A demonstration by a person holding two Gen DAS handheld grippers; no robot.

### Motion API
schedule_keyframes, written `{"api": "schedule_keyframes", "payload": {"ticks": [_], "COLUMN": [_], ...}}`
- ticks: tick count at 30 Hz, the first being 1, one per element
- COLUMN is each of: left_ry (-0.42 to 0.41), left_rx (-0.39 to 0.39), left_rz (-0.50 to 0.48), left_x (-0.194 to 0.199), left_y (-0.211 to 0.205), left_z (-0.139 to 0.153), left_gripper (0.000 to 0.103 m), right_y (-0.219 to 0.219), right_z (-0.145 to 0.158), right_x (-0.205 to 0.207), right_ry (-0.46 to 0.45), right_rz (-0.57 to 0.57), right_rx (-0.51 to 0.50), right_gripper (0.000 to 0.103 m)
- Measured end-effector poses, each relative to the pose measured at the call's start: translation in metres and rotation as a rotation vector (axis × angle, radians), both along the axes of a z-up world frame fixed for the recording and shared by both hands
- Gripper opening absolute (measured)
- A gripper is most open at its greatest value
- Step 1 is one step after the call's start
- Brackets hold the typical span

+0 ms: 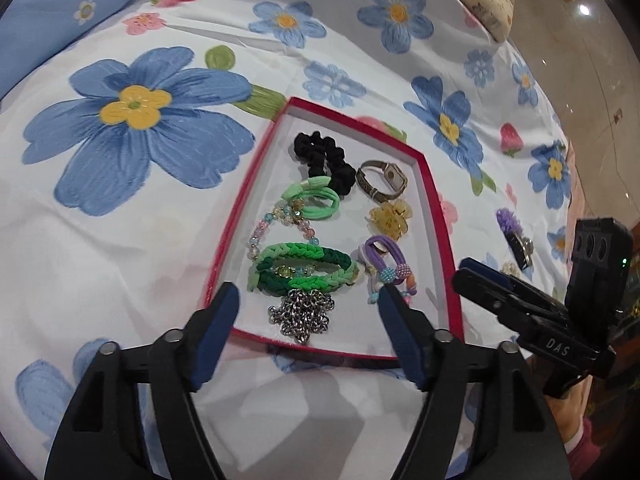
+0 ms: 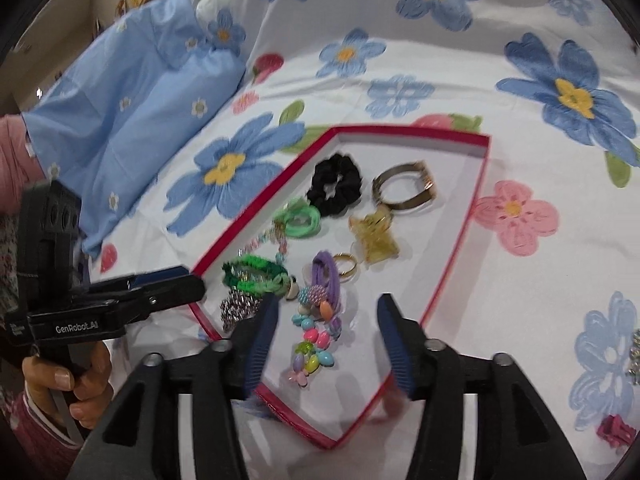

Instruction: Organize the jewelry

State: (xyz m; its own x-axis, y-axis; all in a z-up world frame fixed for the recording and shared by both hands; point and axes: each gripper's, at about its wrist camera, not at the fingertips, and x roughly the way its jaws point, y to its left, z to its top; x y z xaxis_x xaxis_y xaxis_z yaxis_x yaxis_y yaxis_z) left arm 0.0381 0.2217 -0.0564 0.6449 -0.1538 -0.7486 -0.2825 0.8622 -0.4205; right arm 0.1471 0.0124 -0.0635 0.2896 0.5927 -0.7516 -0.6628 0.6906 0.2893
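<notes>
Left gripper (image 1: 308, 304): I see jaws apart, nothing between, above the red tray's (image 1: 434, 200) near edge.
Right gripper (image 2: 326, 320): jaws apart, empty, over the tray's near corner.
Jewelry: chain (image 1: 302, 314), green braided bracelet (image 1: 304, 270), watch (image 1: 382, 180) inside tray.
Purple clip (image 1: 514, 238): outside tray, on floral sheet (image 1: 120, 240).

Inspection counted one shallow red-rimmed cardboard tray (image 1: 434, 200) at frame centre. Inside it lay one black fabric scrunchie (image 1: 324, 158), one gold-toned wristwatch (image 1: 382, 178), one translucent yellow claw clip (image 1: 390, 218), one light green hair tie (image 1: 316, 196), one braided green bracelet (image 1: 304, 268), one clear-bead bracelet (image 1: 276, 220), one purple hair tie (image 1: 384, 258), one gold ring (image 2: 345, 265), one silver chain (image 1: 302, 314) and one multicoloured bead string (image 2: 314, 346).
</notes>
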Motion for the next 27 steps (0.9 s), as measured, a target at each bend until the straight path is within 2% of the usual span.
{"api": "schedule_keyframes", "payload": {"ticks": [3, 7, 9, 15, 20, 23, 25, 27], "left_ry": [-0.004, -0.015, -0.017, 0.011, -0.002, -0.034, -0.049, -0.071], "left_rx": [0.015, 0.048, 0.064, 0.113, 0.18, 0.248, 0.261, 0.281], "left_rz": [0.021, 0.088, 0.105, 0.097, 0.067, 0.064, 0.056, 0.058], "left_x": [-0.007, -0.024, -0.032, -0.047, -0.056, -0.061, -0.063, -0.067], "left_y": [-0.002, -0.006, -0.011, -0.031, -0.047, -0.055, -0.057, -0.057], "left_z": [0.006, 0.013, 0.014, 0.013, 0.027, 0.047, 0.059, 0.071], "left_gripper": [0.083, 0.086, 0.091, 0.092, 0.092, 0.092, 0.093, 0.1], "right_y": [-0.012, -0.027, -0.035, -0.054, -0.062, -0.064, -0.065, -0.065], "right_z": [0.006, 0.011, 0.013, 0.015, 0.027, 0.044, 0.061, 0.077], "right_x": [0.0, -0.006, -0.011, -0.032, -0.049, -0.056, -0.062, -0.066], "right_ry": [0.01, 0.022, 0.029, 0.022, -0.038, -0.082, -0.142, -0.194], "right_rz": [-0.03, -0.064, -0.078, -0.1, -0.1, -0.098, -0.09, -0.072], "right_rx": [0.043, 0.106, 0.137, 0.203, 0.193, 0.182, 0.176, 0.167], "right_gripper": [0.065, 0.079, 0.081, 0.086, 0.086, 0.086, 0.087, 0.091]}}
